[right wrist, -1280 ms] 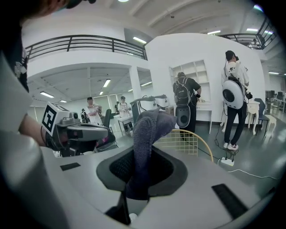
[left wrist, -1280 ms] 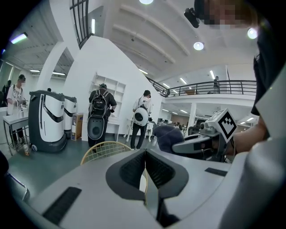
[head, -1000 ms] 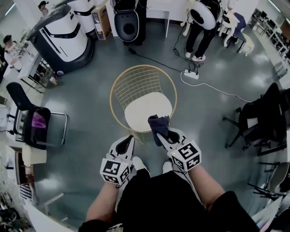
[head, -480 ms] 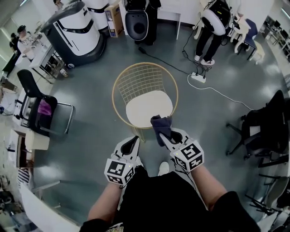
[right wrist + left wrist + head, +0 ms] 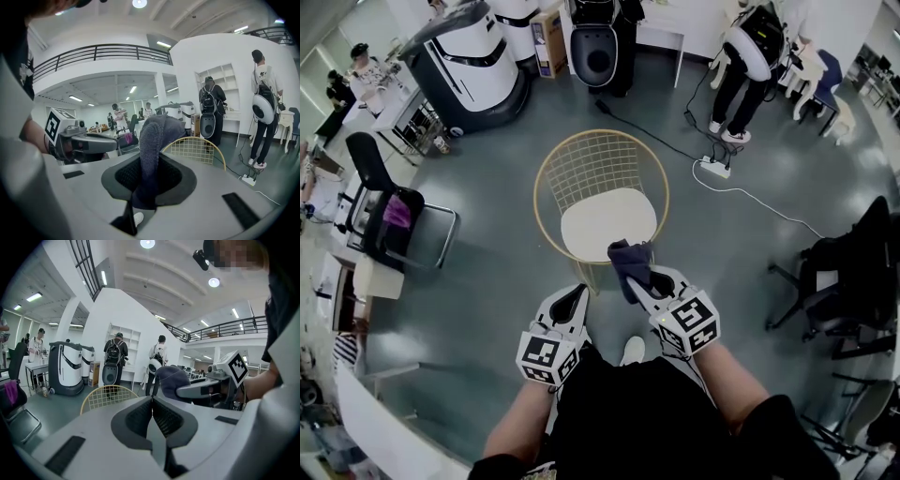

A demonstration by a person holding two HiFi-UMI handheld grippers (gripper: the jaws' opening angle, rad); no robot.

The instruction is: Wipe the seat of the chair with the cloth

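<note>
A gold wire chair (image 5: 600,178) with a round cream seat (image 5: 607,225) stands on the floor in front of me. A dark blue-grey cloth (image 5: 628,258) hangs over the seat's near right edge, and my right gripper (image 5: 639,272) is shut on it. In the right gripper view the cloth (image 5: 152,145) fills the jaws, with the chair back (image 5: 194,150) beyond. My left gripper (image 5: 573,293) is shut and holds nothing, just short of the seat's front edge. The left gripper view shows the chair back (image 5: 105,397) and the right gripper with the cloth (image 5: 172,380).
A black office chair (image 5: 380,216) stands at the left and another (image 5: 844,272) at the right. A power strip (image 5: 717,167) with cables lies behind the wire chair. White robot units (image 5: 478,56) and standing people (image 5: 750,47) are farther back.
The view has shifted slightly; the chair sits a little lower in the frame. Both grippers keep their places, the right one still holding the cloth at the seat's edge.
</note>
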